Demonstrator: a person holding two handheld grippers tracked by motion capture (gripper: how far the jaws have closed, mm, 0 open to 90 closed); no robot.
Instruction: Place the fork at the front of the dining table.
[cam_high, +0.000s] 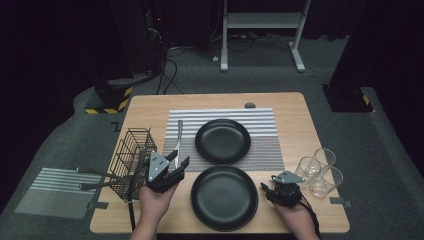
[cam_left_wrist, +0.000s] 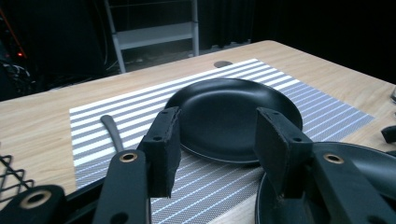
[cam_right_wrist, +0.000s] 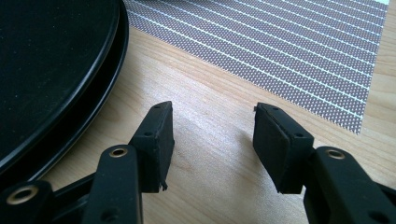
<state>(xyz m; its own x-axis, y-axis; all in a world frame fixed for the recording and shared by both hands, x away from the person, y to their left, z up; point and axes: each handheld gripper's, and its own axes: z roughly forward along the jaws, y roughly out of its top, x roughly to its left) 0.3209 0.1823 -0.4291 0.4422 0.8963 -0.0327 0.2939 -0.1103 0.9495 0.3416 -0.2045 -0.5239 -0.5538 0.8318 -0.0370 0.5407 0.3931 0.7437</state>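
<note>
Overhead, going L to R across the light wooden counter: a black wire cutlery basket stands at the left edge, w/ what look like utensil handles poking out its left side. Just right of it lies a silver table knife, lengthwise on the grey-and-white striped placemat, beside the far round black plate — laid like a place setting, prob. why it sits alongside the plate. Left claw hovers above the mat's near-left corner, jaws apart, nothing between them; from the left gripper view, the knife lies off to its left, the far plate ahead.

Centre: a second round black plate rests on bare wood at the near edge, off the mat, no cutlery beside it; my guess is that this setting isn't finished.

Right of that, the right claw sits low near the wood, jaws apart & empty, close beside the near plate's rim but not touching.

Far R: three clear drinking glasses clustered together near the counter's right edge, well clear of both plates.
</note>
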